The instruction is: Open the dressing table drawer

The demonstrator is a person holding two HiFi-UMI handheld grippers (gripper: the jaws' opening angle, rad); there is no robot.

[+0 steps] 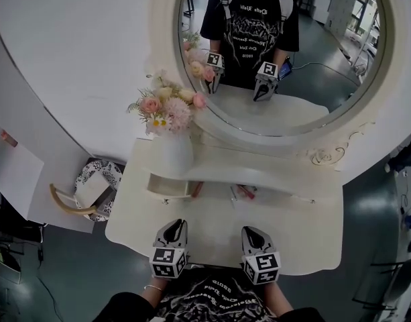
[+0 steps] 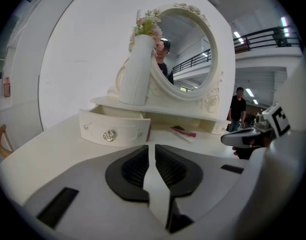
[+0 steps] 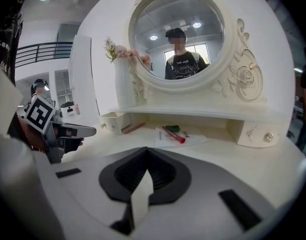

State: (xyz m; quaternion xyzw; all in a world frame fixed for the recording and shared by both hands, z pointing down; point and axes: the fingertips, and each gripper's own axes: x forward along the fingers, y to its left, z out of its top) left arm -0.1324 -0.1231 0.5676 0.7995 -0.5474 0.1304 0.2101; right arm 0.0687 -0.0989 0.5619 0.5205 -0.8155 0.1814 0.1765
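A: Looks basically done? left drawer (image 2: 113, 132) pulled out from under the shelf, well clear of left gripper (image 2: 149, 151), pads a sliver apart, nothing between

B: Yep. right gripper (image 3: 147, 159) closed up on nothing too. Probably just needs parking both, or reaching for the still-closed right drawer (image 3: 256, 132) if wanted

Nothing legible. Lettering on the shirt (image 1: 212, 294) is warped and blurred; print on the paper (image 3: 180, 135) is too small to read.
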